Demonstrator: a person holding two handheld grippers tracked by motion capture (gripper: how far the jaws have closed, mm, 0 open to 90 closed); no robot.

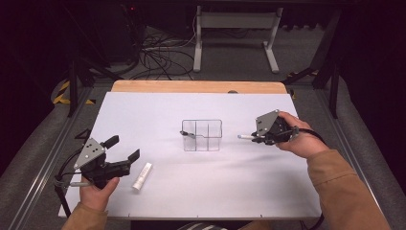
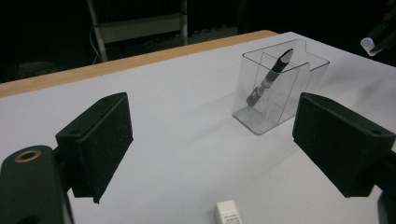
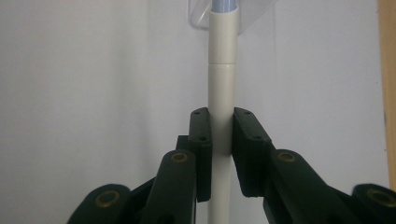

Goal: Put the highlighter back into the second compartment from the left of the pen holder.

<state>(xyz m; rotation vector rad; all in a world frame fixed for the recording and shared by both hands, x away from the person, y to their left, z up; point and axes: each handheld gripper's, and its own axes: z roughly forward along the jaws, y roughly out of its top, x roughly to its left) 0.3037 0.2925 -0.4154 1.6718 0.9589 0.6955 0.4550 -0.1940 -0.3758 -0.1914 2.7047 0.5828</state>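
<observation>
One pen stowed, two items outstanding.
Dark pen [image 2: 273, 74] stands in the box [image 1: 202, 135]; right gripper [image 1: 258, 138] clamps a white pen [image 3: 221, 107]; left gripper [image 1: 125, 154], jaws apart, sits near a tube [image 1: 142, 176].

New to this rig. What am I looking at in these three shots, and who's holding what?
No robot arm here: a person holds a two-jaw gripper in each hand. The high view looks down on the white table; each of the other two cameras rides on a gripper and looks along its jaws. The right gripper is shut on a white pen, pointed toward the clear plastic organizer, which already holds a dark pen. The left gripper is open, beside a white tube lying on the table.
</observation>
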